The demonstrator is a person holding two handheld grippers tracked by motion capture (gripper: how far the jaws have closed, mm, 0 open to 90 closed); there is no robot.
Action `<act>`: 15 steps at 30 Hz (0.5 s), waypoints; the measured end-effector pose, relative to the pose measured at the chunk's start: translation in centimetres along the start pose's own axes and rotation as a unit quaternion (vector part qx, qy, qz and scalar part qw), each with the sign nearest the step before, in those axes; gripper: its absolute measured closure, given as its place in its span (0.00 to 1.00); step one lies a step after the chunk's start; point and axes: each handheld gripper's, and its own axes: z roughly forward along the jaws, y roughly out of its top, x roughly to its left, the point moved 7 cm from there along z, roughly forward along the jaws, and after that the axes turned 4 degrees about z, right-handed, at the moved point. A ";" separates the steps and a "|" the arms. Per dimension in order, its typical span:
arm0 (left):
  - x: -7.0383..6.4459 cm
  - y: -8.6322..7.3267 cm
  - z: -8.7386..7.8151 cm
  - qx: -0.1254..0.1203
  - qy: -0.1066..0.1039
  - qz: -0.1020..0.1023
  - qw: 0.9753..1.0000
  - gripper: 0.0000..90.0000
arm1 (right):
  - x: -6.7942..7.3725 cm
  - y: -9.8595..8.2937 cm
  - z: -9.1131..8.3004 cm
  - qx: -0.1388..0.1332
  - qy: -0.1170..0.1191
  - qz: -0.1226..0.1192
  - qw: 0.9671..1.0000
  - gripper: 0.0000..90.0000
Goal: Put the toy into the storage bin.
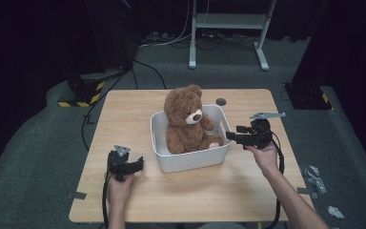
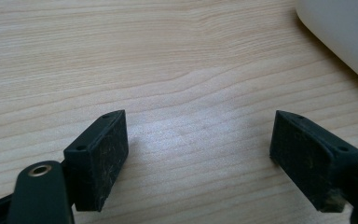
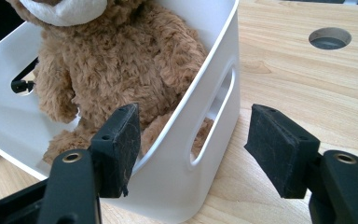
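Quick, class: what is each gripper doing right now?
Left gripper: open, holding nothing, over the table.
Right gripper: open, straddling the bin wall.

Overhead light is evenly brightening the table (image 1: 138, 109); surroundings are lying dark; nearby jaws are showing slightly soft.

**Three cameras, one shared bin**

The high view looked forward and down over the whole bench (image 1: 124, 114). The left tool's camera sat close above bare wood, the white bin (image 2: 345, 32) at its corner; the right's faced that bin's handled wall from near.
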 end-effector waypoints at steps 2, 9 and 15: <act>0.0 0.0 0.0 0.000 0.000 0.000 1.000 0.21 | 0.0 0.0 0.0 -0.002 -0.001 0.000 1.000 0.38; 0.0 0.0 0.0 0.000 0.000 0.000 1.000 0.21 | 0.0 -0.1 -0.2 -0.010 -0.001 0.000 1.000 0.39; 0.0 0.0 0.0 0.000 0.000 0.000 1.000 0.21 | -0.1 -0.1 -0.6 -0.020 -0.004 0.001 1.000 0.39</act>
